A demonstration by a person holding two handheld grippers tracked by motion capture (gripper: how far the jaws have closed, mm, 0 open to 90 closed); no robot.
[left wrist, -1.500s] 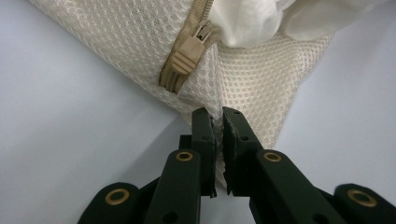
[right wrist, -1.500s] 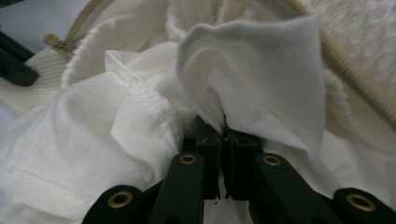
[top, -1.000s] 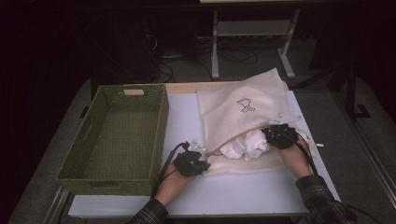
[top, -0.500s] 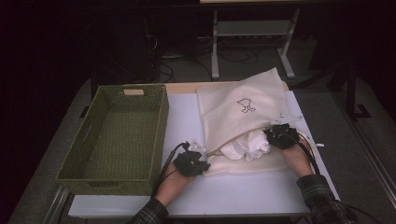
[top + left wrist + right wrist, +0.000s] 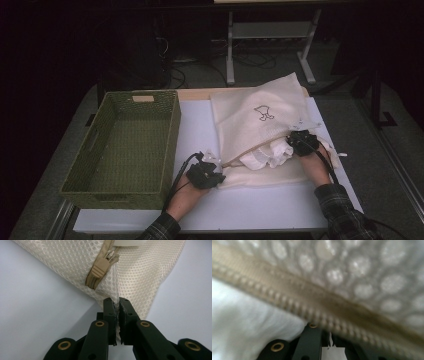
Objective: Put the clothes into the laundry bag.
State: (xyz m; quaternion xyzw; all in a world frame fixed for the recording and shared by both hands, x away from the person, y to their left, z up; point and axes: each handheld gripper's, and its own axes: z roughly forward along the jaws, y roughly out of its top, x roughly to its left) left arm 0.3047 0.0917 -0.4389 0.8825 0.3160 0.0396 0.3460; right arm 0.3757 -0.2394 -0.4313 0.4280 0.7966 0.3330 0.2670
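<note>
Left hand-held gripper (image 5: 117,305) has its jaws pinched tight on the corner of the cream mesh laundry bag (image 5: 260,112), just below the tan zipper pull (image 5: 100,271); on the high view it sits at the bag's near-left corner (image 5: 206,175). Right hand-held gripper (image 5: 301,141) is at the bag's open mouth on the right side, jaws closed on fabric at the zipper edge (image 5: 317,311), though that close view is too blurred to say whether it grips the bag's rim or the white garment (image 5: 267,152) bulging out of the opening

The step in hand looks like getting the white garment through the mouth of the bag. To do it well, the left grip should hold the corner steady and taut as an anchor while the right works along the opening, keeping clear of the zipper teeth so nothing snags

The bag lies on the right half of the white counter (image 5: 197,125), its far corner reaching to the far edge and its right side near the right edge, so there is little slack to move that way. Between the bag and the green woven basket (image 5: 120,145) runs a bare strip, and the near edge in front of both hands is open, giving room to draw the cloth toward the person
</note>
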